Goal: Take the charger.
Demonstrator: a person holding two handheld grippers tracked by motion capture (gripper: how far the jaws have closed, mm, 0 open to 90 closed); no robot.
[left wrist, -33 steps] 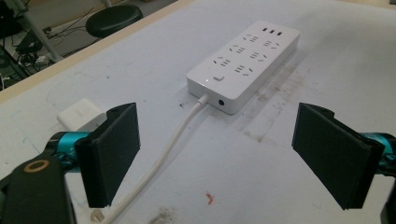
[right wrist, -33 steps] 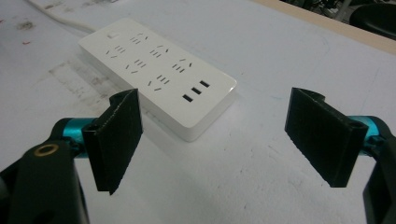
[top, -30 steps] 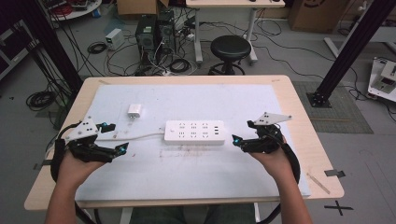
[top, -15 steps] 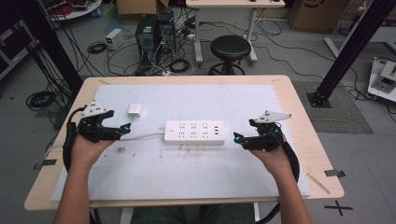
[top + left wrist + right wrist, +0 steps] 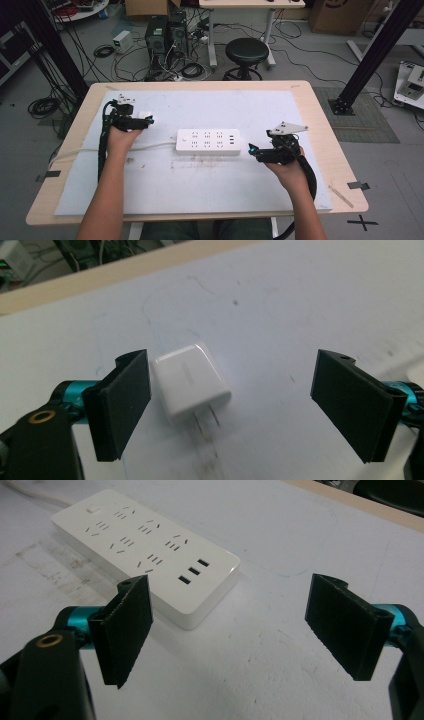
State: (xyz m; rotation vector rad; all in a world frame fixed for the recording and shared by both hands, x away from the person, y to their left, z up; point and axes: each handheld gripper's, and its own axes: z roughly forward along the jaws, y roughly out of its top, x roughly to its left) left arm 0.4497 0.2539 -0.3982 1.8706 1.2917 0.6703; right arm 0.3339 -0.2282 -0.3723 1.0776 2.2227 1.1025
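A white plug adapter (image 5: 191,381) lies flat on the white mat with its two prongs pointing toward me. My left gripper (image 5: 232,405) is open around it, the left pad (image 5: 125,402) close beside the adapter and the right pad (image 5: 352,405) well apart. From above, the left gripper (image 5: 142,120) sits at the adapter (image 5: 144,114) on the mat's far left. A white power strip (image 5: 208,141) with several sockets and USB ports lies mid-table; it is also seen as the power strip (image 5: 145,545). My right gripper (image 5: 254,149) (image 5: 235,635) stands open just right of its USB end, holding nothing.
The strip's white cord (image 5: 100,148) runs left across the mat toward the table's left edge. The white mat (image 5: 200,190) covers most of the wooden table (image 5: 320,120). A black stool (image 5: 246,51), computer cases and cables stand on the floor beyond the far edge.
My left gripper has moved forward and right from the near left of the mat up to the adapter. The right gripper has barely moved.
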